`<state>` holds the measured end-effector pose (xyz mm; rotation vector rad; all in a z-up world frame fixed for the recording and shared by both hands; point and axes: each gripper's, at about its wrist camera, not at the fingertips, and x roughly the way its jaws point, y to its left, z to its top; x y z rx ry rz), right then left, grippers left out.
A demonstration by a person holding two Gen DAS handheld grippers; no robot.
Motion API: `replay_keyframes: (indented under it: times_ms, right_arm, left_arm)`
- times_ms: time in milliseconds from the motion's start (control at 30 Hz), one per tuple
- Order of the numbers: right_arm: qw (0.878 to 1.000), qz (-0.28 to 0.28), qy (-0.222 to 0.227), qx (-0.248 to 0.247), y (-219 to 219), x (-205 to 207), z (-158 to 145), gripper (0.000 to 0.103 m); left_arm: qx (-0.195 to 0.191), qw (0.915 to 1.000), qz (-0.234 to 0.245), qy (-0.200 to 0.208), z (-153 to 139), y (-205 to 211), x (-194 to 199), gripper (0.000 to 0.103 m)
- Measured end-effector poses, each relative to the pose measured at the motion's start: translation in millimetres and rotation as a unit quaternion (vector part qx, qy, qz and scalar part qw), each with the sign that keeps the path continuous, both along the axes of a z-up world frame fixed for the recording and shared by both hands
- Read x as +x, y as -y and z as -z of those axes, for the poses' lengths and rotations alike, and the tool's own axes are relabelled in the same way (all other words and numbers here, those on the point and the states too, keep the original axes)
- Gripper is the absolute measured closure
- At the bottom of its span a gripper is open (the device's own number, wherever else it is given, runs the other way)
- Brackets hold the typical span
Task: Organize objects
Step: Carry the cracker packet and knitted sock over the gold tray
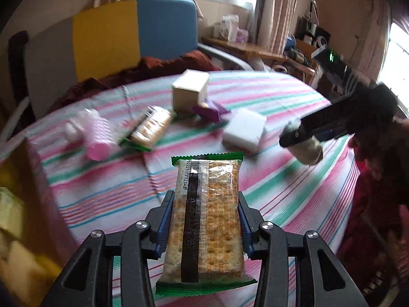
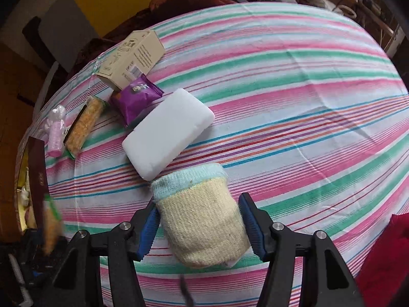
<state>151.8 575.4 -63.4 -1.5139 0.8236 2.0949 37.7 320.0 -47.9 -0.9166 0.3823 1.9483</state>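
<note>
My left gripper [image 1: 204, 220] is shut on a green-edged cracker packet [image 1: 204, 220] and holds it above the striped table. My right gripper [image 2: 202, 220] is shut on a rolled cream knitted sock with a pale blue cuff [image 2: 199, 215], held above the cloth; it also shows in the left wrist view [image 1: 308, 149]. On the table lie a second cracker packet [image 2: 84, 125], a pink bottle [image 2: 55, 135], a purple snack packet [image 2: 135, 97], a white block [image 2: 167, 130] and a beige carton [image 2: 131, 57].
The table wears a pink, green and white striped cloth [image 2: 294, 102]. A dark red box [image 2: 37, 171] with yellow contents stands at the left edge. A colourful chair [image 1: 107, 38] stands behind the table. Red fabric [image 2: 383, 255] lies at the right.
</note>
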Motion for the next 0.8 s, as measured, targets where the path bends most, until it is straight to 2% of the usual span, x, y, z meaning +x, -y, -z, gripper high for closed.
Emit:
replay_keyframes:
  times_ms: [133,300,533,800]
  right_arm:
    - [1.000,-0.016,-0.012,0.016,31,-5,-11,0.042]
    - [0.997,-0.053,-0.042,0.034,81,-49,-26,0.042]
    - [0.989,-0.101,-0.101,0.043,143,-92,-44,0.042]
    - [0.975,-0.158,-0.151,0.025,208,-124,-60,0.042]
  left_arm:
    - [0.013,0.9989,-0.035,-0.029,-24,26,-6,0.058]
    - [0.030,0.9944,-0.090,-0.047,-48,67,-21,0.058]
    - [0.036,0.9861,-0.151,-0.059,-59,113,-37,0.058]
    - [0.042,0.9750,-0.212,-0.051,-55,161,-53,0.058]
